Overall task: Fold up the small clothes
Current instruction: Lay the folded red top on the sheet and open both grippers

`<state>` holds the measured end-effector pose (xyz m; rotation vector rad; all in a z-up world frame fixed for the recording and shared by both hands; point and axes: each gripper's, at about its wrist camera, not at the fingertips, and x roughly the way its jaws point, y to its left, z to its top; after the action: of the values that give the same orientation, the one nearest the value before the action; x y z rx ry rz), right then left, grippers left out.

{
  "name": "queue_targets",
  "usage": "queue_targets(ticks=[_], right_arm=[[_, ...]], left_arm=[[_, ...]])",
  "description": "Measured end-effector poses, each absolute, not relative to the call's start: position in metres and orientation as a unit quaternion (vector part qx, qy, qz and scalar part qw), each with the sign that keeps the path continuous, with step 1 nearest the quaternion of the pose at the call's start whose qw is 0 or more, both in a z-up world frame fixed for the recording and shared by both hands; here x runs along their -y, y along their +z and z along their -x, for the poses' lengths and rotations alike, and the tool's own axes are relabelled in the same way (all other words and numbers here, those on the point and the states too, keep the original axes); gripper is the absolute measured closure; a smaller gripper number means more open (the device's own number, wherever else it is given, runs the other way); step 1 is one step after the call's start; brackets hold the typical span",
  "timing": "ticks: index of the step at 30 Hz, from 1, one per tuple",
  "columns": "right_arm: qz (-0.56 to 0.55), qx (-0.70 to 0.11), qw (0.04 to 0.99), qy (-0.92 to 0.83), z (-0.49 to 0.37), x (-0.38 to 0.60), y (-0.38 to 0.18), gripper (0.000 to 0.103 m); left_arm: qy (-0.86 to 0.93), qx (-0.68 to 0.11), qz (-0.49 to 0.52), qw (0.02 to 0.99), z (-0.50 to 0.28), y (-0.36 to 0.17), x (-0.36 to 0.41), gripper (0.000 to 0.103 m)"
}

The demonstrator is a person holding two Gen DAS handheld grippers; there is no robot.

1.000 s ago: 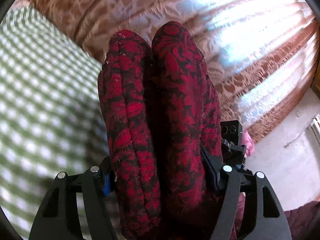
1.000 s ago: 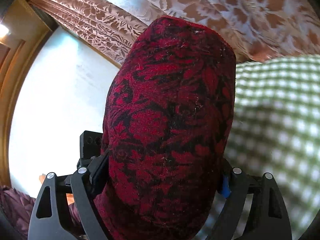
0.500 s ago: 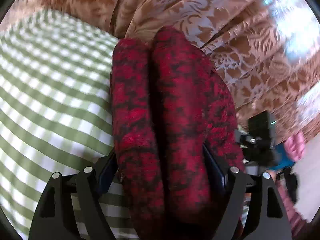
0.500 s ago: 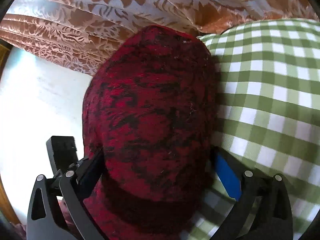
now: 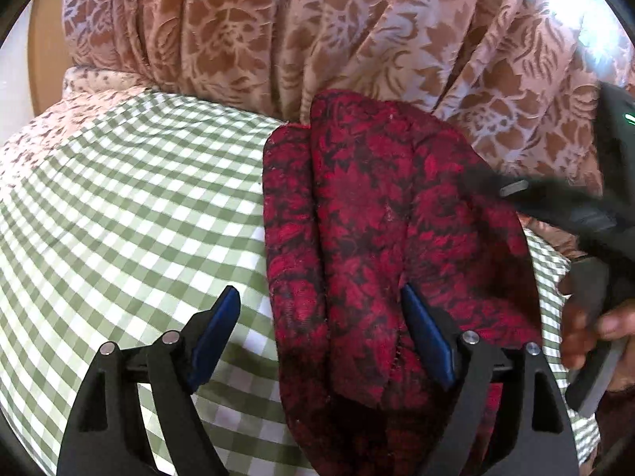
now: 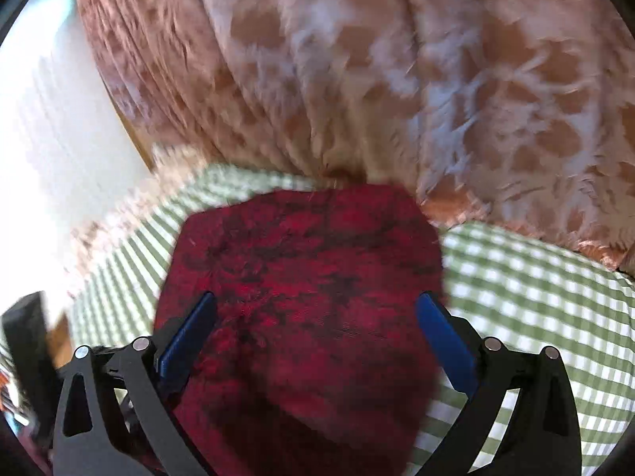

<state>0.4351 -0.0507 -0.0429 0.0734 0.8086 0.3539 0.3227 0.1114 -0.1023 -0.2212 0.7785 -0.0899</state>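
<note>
The red cloth [image 5: 381, 238] is lying between both grippers' wide-apart jaws; the left gripper [image 5: 321, 317] has just been letting go.

In my left wrist view the folded garment [image 5: 381, 246] lies on the checked cloth [image 5: 131, 214], running from six o'clock up to twelve. The curtain [image 5: 317, 27] hangs behind it at twelve, touching its far end. The cloth spreads toward nine. My left gripper [image 5: 321, 317] sits at six, one finger beside the garment, the other on it. The right gripper [image 5: 587, 218] lies at three. A hand [image 5: 587, 329] is at four o'clock.
</note>
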Motion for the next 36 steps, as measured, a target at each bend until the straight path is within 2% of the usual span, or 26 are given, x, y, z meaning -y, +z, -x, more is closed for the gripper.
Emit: queue_targets(ticks=[2,3,6,9,12,21,36], right_arm=[[0.066,-0.396,0.909,0.114,-0.446,0.022,-0.071,0.003],[0.073,-0.397,0.909,0.105,-0.449,0.018,-0.081,0.003],[0.068,-0.398,0.909,0.099,-0.453,0.018,-0.076,0.003],[0.060,-0.382,0.916,0.107,-0.439,0.018,-0.064,0.003],[0.033,-0.371,0.922,0.108,-0.424,0.027,-0.053,0.003],[-0.008,-0.340,0.937,0.079,-0.345,0.058,-0.030,0.003],[0.005,-0.309,0.951,0.033,-0.226,0.066,-0.032,0.003]], left_arm=[[-0.032,-0.379,0.081,0.921,-0.327,-0.111,-0.108,0.018],[-0.028,-0.375,0.082,0.923,-0.328,-0.114,-0.109,0.017],[-0.025,-0.374,0.116,0.920,-0.325,-0.111,-0.117,0.017],[-0.010,-0.358,0.097,0.928,-0.311,-0.101,-0.111,0.017],[0.013,-0.339,0.083,0.937,-0.295,-0.088,-0.106,0.011],[0.042,-0.312,0.069,0.947,-0.251,-0.062,-0.099,0.004],[0.089,-0.296,0.052,0.949,-0.174,-0.051,-0.090,0.002]])
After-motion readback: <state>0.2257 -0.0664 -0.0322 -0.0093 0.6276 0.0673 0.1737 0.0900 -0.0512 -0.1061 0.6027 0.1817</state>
